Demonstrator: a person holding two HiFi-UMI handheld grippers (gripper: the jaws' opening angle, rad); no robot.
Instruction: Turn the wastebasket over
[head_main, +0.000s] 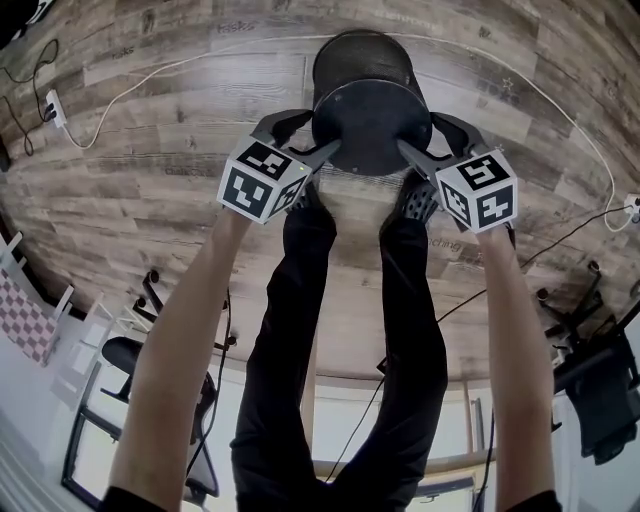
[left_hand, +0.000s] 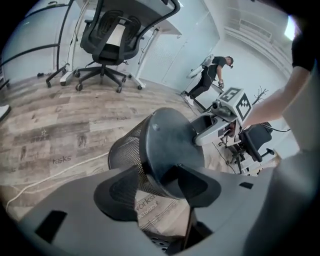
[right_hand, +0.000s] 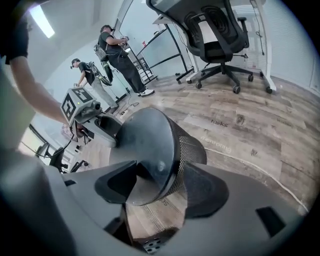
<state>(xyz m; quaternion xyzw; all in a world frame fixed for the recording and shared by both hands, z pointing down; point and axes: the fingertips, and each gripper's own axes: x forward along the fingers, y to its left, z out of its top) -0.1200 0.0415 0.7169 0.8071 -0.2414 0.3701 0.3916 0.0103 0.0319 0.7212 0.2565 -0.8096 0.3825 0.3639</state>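
Two sets of jaws on wastebasket (head_main: 370, 120)

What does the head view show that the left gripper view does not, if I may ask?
Head view only: the person's legs and the marker cube of the left gripper. Left gripper view only: an office chair and a distant person. Both: the wastebasket, the right gripper gripping its base edge, and the white cable on the wood floor.

Wastebasket (head_main: 368, 95) sits tipped over the floor (head_main: 150, 170), base toward the person, right ahead of the shoes (head_main: 416, 198). Left hand-held gripper (head_main: 318, 132) straddles the base edge on its left, right hand-held gripper (head_main: 418, 132) on its right. Cable (head_main: 128, 90) runs behind it.
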